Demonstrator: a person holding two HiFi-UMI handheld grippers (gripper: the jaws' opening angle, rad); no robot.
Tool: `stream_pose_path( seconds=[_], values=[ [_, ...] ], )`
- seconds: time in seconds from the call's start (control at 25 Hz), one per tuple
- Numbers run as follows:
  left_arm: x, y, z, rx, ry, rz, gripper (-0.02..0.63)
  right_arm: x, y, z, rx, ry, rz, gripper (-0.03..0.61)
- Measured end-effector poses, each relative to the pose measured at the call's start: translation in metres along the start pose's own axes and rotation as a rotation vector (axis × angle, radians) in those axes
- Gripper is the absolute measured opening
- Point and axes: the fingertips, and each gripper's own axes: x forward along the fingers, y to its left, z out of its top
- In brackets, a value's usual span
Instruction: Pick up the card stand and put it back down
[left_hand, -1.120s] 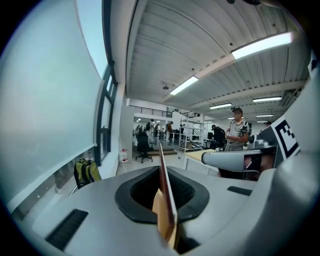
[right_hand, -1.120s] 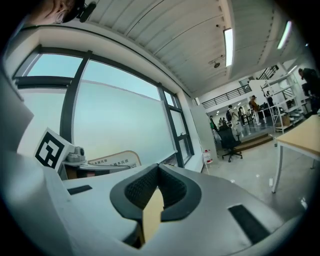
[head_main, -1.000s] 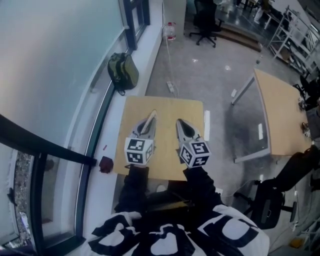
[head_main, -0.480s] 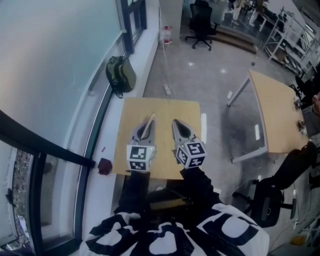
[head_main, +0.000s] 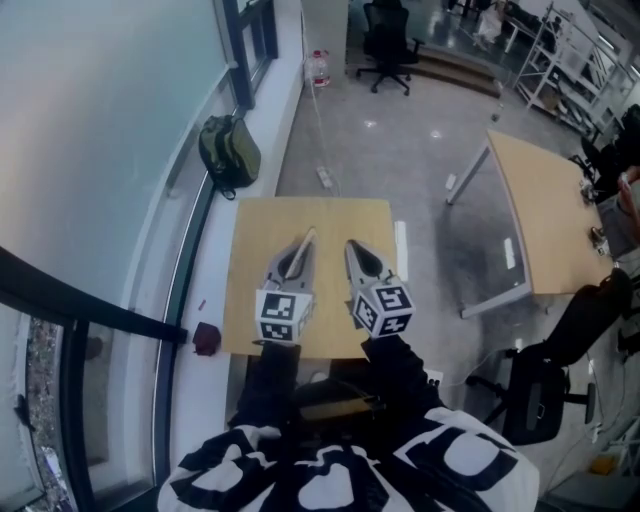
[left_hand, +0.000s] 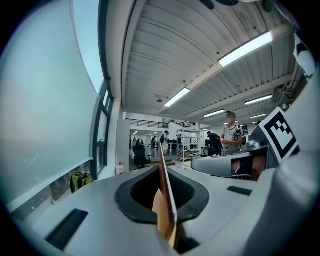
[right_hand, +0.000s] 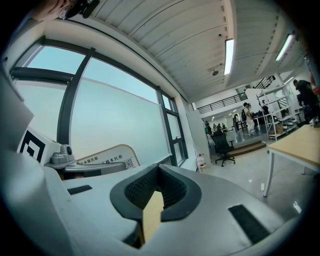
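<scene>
The card stand (left_hand: 164, 195) is a thin flat card, edge-on between the left jaws in the left gripper view. My left gripper (left_hand: 162, 172) is shut on it. In the right gripper view the card's printed, round-topped face (right_hand: 107, 155) rises above the left gripper (right_hand: 60, 160). In the head view both grippers hang side by side over a small wooden table (head_main: 330, 215), the left gripper (head_main: 305, 240) with a pale sliver at its tip. My right gripper (head_main: 352, 245) is shut and empty (right_hand: 159, 167). I cannot tell whether the stand touches the table.
A white strip (head_main: 401, 240) lies at the table's right edge. A green backpack (head_main: 228, 150) leans on the window ledge to the left. A second wooden table (head_main: 545, 215) stands to the right, a black chair (head_main: 535, 400) near it. A dark red object (head_main: 205, 338) lies on the ledge.
The head view has swung slightly, so the table sits a little higher and further left. Both grippers keep their places over the table, the left one still shut on the card stand.
</scene>
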Motion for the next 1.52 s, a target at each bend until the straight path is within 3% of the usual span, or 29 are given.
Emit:
stream_pose_path(
  seconds=[0.84, 1.04, 1.52],
  values=[
    [0.08, -0.07, -0.042, -0.023, 0.09, -0.223, 0.026, -0.036, -0.102, -0.026, 0.088, 0.032, -0.21, 0.002],
    [0.101, -0.08, -0.046, -0.002, 0.082, -0.245, 0.026, -0.042, -0.127, -0.04, 0.113, 0.059, -0.261, 0.003],
    [0.181, -0.083, -0.092, 0.003, 0.148, -0.274, 0.026, -0.042, -0.185, -0.073, 0.169, 0.125, -0.337, 0.002]
  ],
)
